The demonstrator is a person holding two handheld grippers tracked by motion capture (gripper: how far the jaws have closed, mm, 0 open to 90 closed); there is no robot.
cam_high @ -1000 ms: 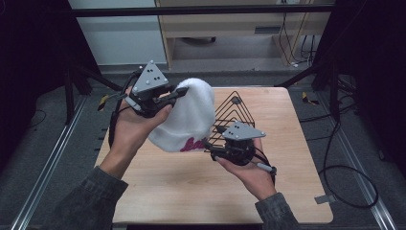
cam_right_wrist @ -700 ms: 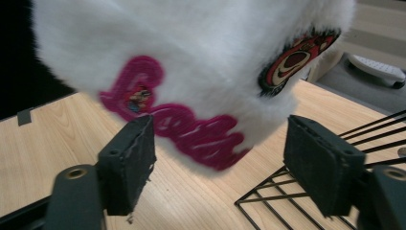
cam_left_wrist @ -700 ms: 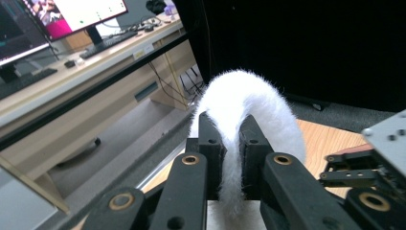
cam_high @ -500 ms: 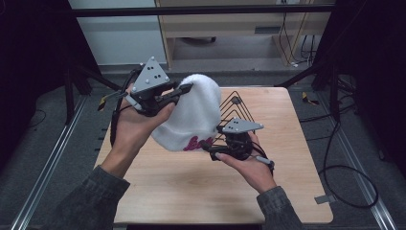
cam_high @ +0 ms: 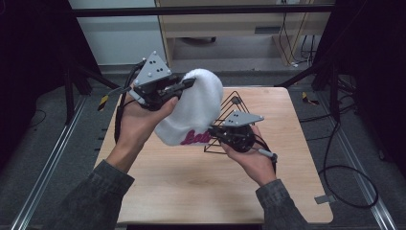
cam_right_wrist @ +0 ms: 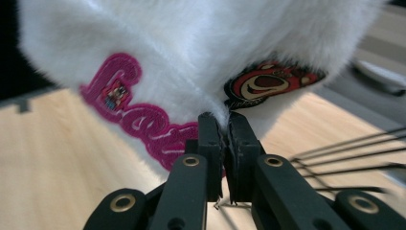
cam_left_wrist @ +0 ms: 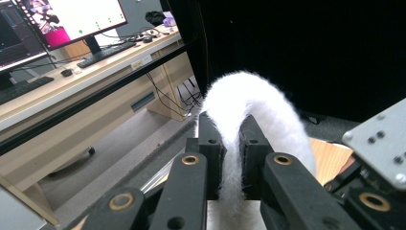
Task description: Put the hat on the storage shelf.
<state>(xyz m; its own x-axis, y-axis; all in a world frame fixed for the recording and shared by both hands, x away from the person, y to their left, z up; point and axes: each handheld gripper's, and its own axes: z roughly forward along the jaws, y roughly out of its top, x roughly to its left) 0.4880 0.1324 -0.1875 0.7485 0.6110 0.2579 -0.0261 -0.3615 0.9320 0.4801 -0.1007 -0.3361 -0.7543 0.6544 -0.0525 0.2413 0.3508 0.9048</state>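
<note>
White and fluffy, a plush hat [cam_high: 194,108] hangs in the air above the wooden tabletop [cam_high: 191,187], stretched between two pairs of tongs. The left tongs [cam_high: 184,85], raised high at the hat's upper end, are clamped tight on a fold of its crown, with white fur bulging out on both sides of the black jaws in the left gripper view [cam_left_wrist: 230,143]. The right tongs [cam_high: 214,135] sit below the hat, at its lower edge; their jaws have just been closing and now pinch the rim of the fur [cam_right_wrist: 222,122], just beside the hat's pink lettering. A black wire stand [cam_high: 234,112] rests on the tabletop just behind the hat, on its right side, partly hidden by the right tongs. The high view shows the whole hat hanging slanted from the upper tongs down to the lower ones, and both of the person's hands and grey sleeves. The right gripper view brings out what the high view leaves tiny: the embroidered pink lettering [cam_right_wrist: 139,120] and a round red and black patch [cam_right_wrist: 268,86] on the hat's fur, either side of the jaws. The left gripper view looks past the hat to a long desk [cam_left_wrist: 72,91] with a lit monitor [cam_left_wrist: 67,21] and keyboards.
</note>
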